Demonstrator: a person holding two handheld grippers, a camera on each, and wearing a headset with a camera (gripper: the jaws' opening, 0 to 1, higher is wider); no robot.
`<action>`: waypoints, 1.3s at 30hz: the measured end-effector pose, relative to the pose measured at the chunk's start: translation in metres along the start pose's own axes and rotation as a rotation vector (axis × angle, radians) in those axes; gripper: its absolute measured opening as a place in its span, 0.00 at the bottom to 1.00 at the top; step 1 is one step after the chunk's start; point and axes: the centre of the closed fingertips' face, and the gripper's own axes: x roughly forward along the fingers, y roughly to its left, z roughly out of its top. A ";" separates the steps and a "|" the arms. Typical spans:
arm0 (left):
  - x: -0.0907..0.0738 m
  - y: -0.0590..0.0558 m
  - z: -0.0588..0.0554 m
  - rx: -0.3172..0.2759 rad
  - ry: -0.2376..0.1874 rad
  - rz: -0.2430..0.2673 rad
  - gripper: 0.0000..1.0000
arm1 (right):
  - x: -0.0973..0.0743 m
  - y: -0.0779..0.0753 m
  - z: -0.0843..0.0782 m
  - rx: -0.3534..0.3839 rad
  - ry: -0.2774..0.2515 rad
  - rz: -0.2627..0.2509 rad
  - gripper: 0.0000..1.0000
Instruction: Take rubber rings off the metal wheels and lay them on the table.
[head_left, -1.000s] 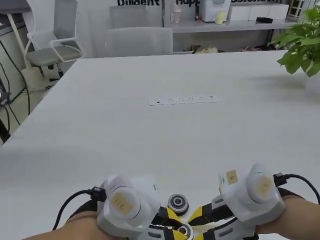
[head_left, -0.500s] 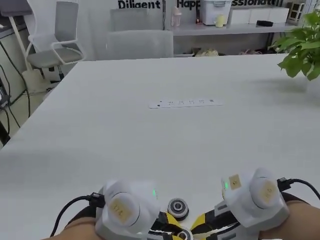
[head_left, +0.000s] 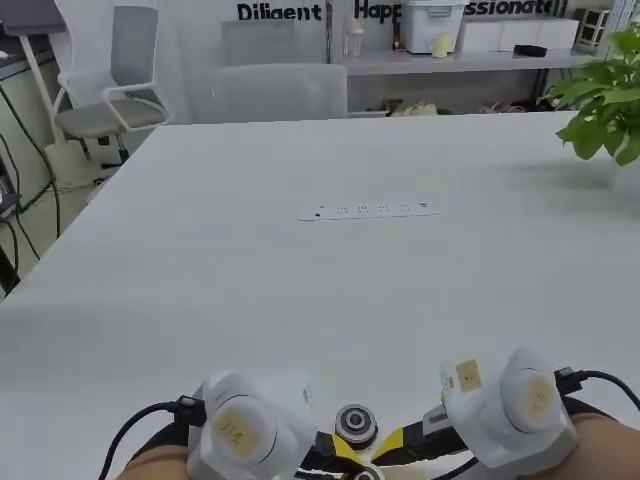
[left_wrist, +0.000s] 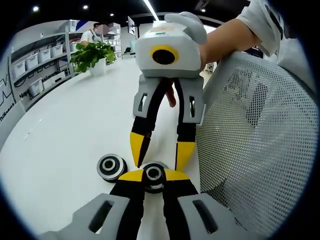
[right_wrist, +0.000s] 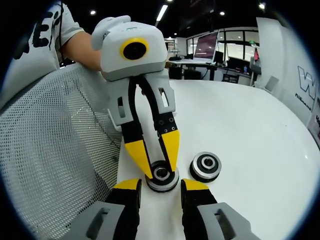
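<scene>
Two metal wheels with black rubber rings lie near the table's front edge. My left gripper (left_wrist: 153, 176) is shut on the nearer wheel (left_wrist: 153, 174), its yellow tips pressed to the wheel's sides. Facing it, my right gripper (right_wrist: 161, 186) stands open, its tips on either side of the same wheel (right_wrist: 161, 176), apart from it. The second wheel (left_wrist: 111, 166) (right_wrist: 205, 166) lies free beside them and appears in the head view as the wheel (head_left: 355, 422) between the two gripper bodies. In the head view the held wheel is mostly cut off by the bottom edge.
A white power strip (head_left: 368, 209) lies mid-table. A potted plant (head_left: 605, 95) stands at the far right. Grey chairs (head_left: 280, 90) stand behind the table. A mesh chair back (left_wrist: 250, 150) is close behind the grippers at the table's front edge.
The head camera has tilted up a little, so both grippers sit lower in the picture. They stay at the same wheel, and the free wheel has not moved.
</scene>
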 end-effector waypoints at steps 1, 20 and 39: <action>0.000 0.000 0.000 -0.001 0.000 0.000 0.08 | 0.000 -0.001 0.001 -0.003 -0.003 -0.005 0.29; 0.000 0.001 0.000 -0.009 -0.007 0.000 0.08 | -0.003 -0.002 -0.002 0.018 -0.001 -0.002 0.22; 0.000 0.000 0.000 -0.008 -0.005 0.001 0.08 | -0.005 -0.002 -0.008 -0.012 0.040 -0.012 0.16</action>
